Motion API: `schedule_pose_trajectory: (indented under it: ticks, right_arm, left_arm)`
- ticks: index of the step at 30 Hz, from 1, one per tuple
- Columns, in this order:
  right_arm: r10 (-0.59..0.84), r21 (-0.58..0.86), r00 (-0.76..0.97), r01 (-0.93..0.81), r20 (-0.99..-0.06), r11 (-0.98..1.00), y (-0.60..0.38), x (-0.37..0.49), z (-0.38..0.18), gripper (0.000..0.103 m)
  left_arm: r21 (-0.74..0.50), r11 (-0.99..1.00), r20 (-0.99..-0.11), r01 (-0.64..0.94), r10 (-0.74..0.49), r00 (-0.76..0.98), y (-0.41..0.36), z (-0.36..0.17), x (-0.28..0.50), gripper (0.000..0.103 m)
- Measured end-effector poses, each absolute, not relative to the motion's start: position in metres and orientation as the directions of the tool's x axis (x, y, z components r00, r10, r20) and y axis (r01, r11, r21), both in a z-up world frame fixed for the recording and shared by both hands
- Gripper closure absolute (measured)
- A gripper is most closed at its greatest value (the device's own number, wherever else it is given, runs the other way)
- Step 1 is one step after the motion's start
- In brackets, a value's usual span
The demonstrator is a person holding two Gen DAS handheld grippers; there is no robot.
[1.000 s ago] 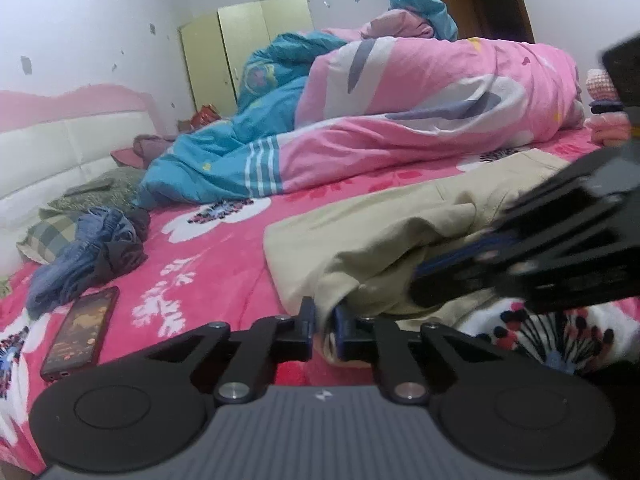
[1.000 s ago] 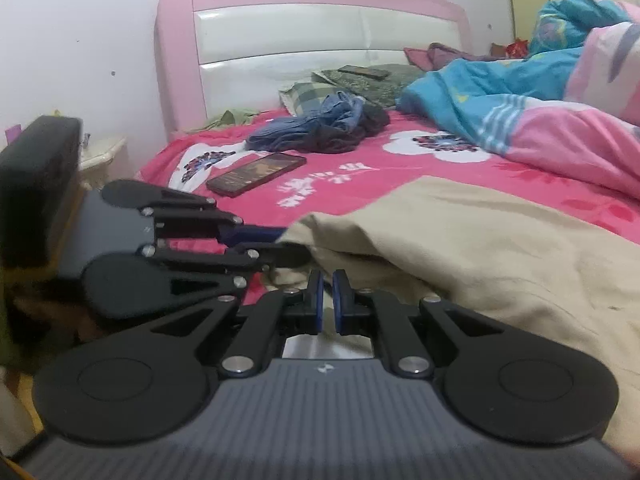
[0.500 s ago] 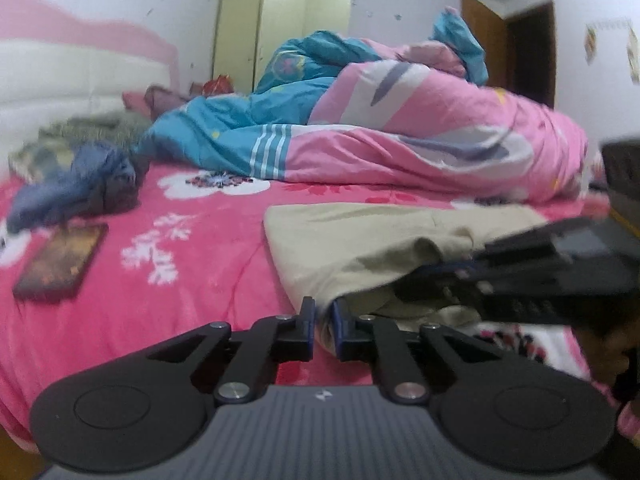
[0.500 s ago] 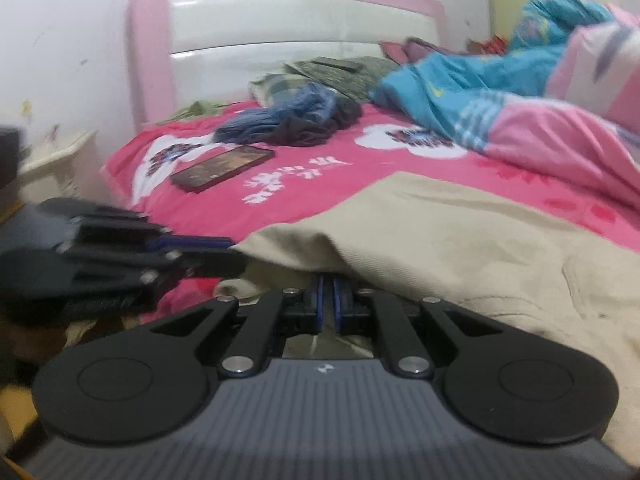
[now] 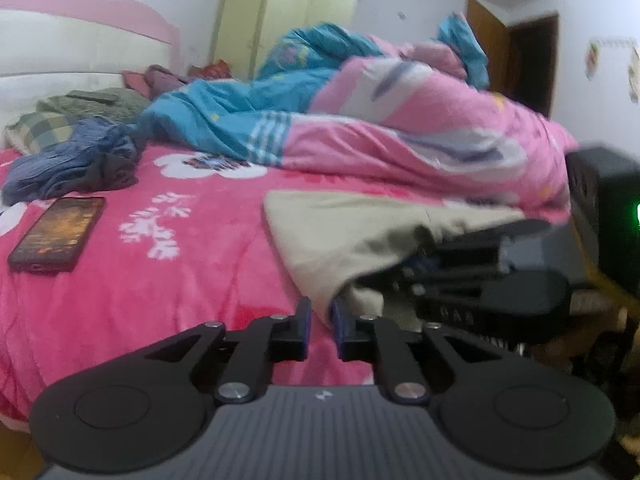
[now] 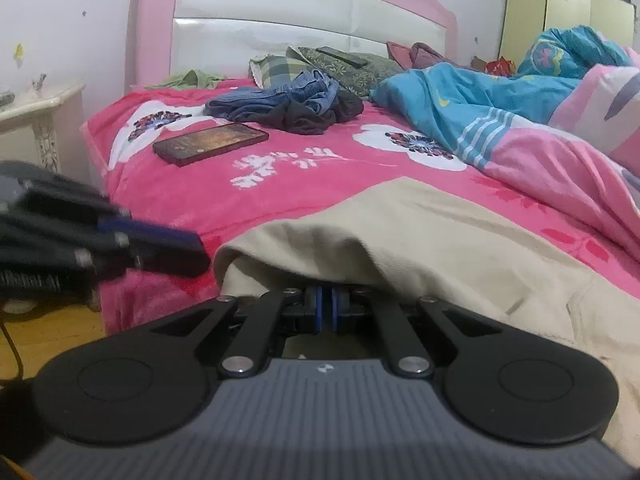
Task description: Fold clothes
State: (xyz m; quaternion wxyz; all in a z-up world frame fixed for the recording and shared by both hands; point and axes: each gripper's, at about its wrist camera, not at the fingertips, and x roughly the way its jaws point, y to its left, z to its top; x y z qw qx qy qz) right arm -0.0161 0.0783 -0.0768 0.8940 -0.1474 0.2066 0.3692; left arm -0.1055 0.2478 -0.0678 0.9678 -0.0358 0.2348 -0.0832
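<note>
A beige garment (image 5: 360,232) lies on the pink flowered bedspread (image 5: 160,280) near the bed's front edge. My left gripper (image 5: 320,320) is at its near left corner. Its jaws are opening, the corner's tip hangs in the gap, and the pads are off the cloth. In the right wrist view the left gripper (image 6: 172,252) sits just left of the beige garment (image 6: 440,248). My right gripper (image 6: 326,300) is shut, with its tips tucked under the raised front fold, which tents over them. The left wrist view shows the right gripper (image 5: 404,276) under that fold too.
A phone (image 6: 210,142) lies on the spread to the left. Behind it is a heap of jeans and dark clothes (image 6: 288,100). A blue and pink quilt (image 5: 400,128) is piled across the back. A white nightstand (image 6: 36,120) stands by the pink headboard (image 6: 312,32).
The left wrist view has rolled level and the left jaws have parted off the garment's corner. The right gripper has sunk and pushed further under the front fold, staying shut.
</note>
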Motion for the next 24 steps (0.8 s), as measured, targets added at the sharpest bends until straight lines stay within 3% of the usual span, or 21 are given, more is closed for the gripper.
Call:
schedule_pose_trajectory:
  ticks: [1, 4, 9, 14, 17, 19, 20, 21, 24]
  right_arm:
    - [0.601, -0.109, 0.642, -0.721, -0.475, 0.684, 0.079, -0.015, -0.077, 0.101]
    - [0.608, -0.097, 0.643, -0.720, -0.466, 0.687, 0.080, -0.011, -0.078, 0.101]
    - [0.632, -0.053, 0.628, -0.727, -0.455, 0.684, 0.064, -0.014, -0.072, 0.098]
    - [0.746, 0.003, 0.533, -0.813, -0.400, 0.583, 0.026, -0.037, -0.059, 0.078]
    - [0.760, -0.051, 0.488, -0.853, -0.430, 0.519, 0.038, -0.043, -0.065, 0.077]
    - [0.733, -0.105, 0.508, -0.846, -0.452, 0.522, 0.051, -0.041, -0.071, 0.080]
    - [0.717, -0.114, 0.526, -0.834, -0.459, 0.539, 0.056, -0.037, -0.073, 0.093]
    - [0.713, -0.100, 0.533, -0.826, -0.455, 0.554, 0.058, -0.031, -0.073, 0.097]
    - [0.694, -0.098, 0.591, -0.786, -0.410, 0.611, 0.061, -0.024, -0.068, 0.102]
  left_arm:
    - [-0.082, 0.985, -0.450, 0.151, -0.172, 0.876, 0.243, -0.069, -0.104, 0.074]
    - [-0.001, 0.995, -0.462, 0.104, -0.093, 0.882, 0.232, -0.072, -0.095, 0.075]
    - [-0.072, 0.996, -0.453, 0.046, -0.074, 0.888, 0.237, -0.072, -0.090, 0.088]
    - [-0.087, 0.995, -0.427, 0.045, -0.078, 0.901, 0.237, -0.072, -0.094, 0.096]
    - [-0.082, 0.996, -0.415, 0.042, -0.072, 0.907, 0.235, -0.071, -0.095, 0.097]
    - [-0.075, 0.996, -0.410, 0.038, -0.066, 0.910, 0.233, -0.070, -0.096, 0.098]
    - [-0.072, 0.997, -0.410, 0.036, -0.062, 0.910, 0.232, -0.069, -0.097, 0.098]
    - [-0.072, 0.997, -0.412, 0.035, -0.062, 0.909, 0.232, -0.068, -0.097, 0.099]
    - [-0.085, 0.996, -0.407, 0.040, -0.071, 0.911, 0.232, -0.067, -0.100, 0.099]
